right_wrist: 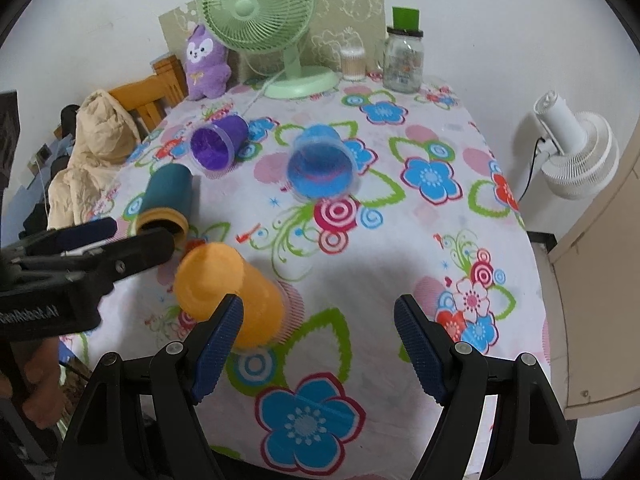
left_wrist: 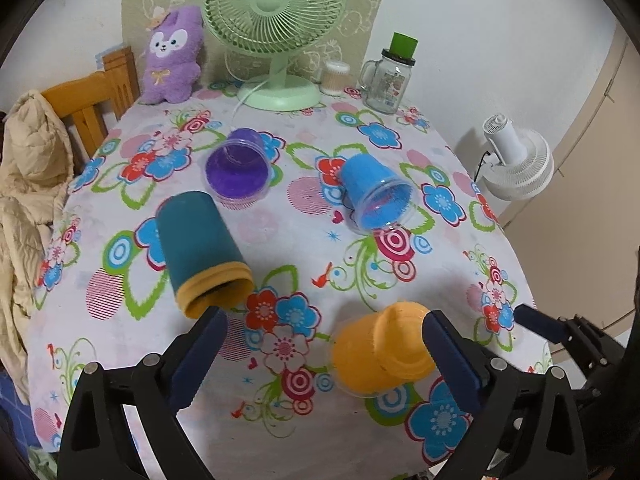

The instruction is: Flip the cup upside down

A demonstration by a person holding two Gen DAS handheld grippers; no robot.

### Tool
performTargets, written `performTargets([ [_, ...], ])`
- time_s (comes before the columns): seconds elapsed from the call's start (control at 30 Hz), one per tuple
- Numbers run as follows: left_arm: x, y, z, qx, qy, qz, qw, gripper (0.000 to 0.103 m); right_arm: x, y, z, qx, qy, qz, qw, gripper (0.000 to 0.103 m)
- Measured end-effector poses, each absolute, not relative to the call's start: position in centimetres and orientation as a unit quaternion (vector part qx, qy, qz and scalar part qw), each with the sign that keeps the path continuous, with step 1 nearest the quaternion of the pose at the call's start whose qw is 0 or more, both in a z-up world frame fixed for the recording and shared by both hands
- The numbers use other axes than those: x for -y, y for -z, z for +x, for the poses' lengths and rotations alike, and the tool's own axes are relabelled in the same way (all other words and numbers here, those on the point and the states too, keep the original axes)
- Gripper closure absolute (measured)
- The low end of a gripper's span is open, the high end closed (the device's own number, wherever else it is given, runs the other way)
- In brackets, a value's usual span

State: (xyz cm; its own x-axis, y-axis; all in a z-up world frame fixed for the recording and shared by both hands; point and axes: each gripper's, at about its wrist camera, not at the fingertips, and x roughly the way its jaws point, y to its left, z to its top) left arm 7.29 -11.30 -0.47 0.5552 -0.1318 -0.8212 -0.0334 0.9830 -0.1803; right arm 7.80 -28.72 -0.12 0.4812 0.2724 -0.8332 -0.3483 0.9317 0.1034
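Four cups lie on their sides on the flowered tablecloth (left_wrist: pixel 288 232): an orange cup (left_wrist: pixel 380 350) nearest me, a teal cup with a yellow rim (left_wrist: pixel 200 248), a purple cup (left_wrist: pixel 238 168) and a blue cup (left_wrist: pixel 374 190). My left gripper (left_wrist: pixel 324 354) is open above the near table; the orange cup lies just inside its right finger, untouched. My right gripper (right_wrist: pixel 318 344) is open and empty; the orange cup (right_wrist: pixel 228 288) lies by its left finger. The left gripper (right_wrist: pixel 108 240) shows at the left in the right wrist view.
A green desk fan (left_wrist: pixel 276 28), a purple plush toy (left_wrist: pixel 172 56), a glass jar with a green lid (left_wrist: pixel 386 80) and a small container of swabs (left_wrist: pixel 334 76) stand at the table's far edge. A wooden chair with a beige jacket (left_wrist: pixel 28 168) is left. A white fan (left_wrist: pixel 516 156) is right.
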Motion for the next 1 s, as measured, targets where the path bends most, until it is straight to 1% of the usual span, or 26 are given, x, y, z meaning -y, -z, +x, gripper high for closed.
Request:
performTargets([
  [0.23,9.9,-0.2,6.8,-0.454,0.012,-0.093,0.886,0.003,28.3,-2.0,7.9,-0.445,-0.17,-0.025,0.879,0.023],
  [0.43,9.2,-1.7,5.9,-0.413,-0.003,-0.082,0.907,0.002,27.4,-4.5,7.8,-0.397,-0.159,-0.022,0.904,0.022],
  [0.47,9.1,-1.9,5.8,-0.408,-0.004,-0.082,0.909,0.002,27.2,-4.7,7.7,-0.391,-0.162,-0.021,0.906,0.022],
  [0.57,8.5,-2.6,5.4,-0.39,-0.014,-0.081,0.917,0.001,26.5,-5.5,7.5,-0.373,-0.167,-0.021,0.913,0.015],
  [0.6,8.2,-2.8,5.3,-0.385,-0.016,-0.083,0.919,0.001,26.2,-5.7,7.3,-0.365,-0.168,-0.023,0.915,0.015],
  [1.0,4.9,-3.8,3.7,-0.346,-0.047,-0.102,0.931,0.0,23.7,-7.1,6.4,-0.338,-0.186,-0.032,0.922,0.014],
])
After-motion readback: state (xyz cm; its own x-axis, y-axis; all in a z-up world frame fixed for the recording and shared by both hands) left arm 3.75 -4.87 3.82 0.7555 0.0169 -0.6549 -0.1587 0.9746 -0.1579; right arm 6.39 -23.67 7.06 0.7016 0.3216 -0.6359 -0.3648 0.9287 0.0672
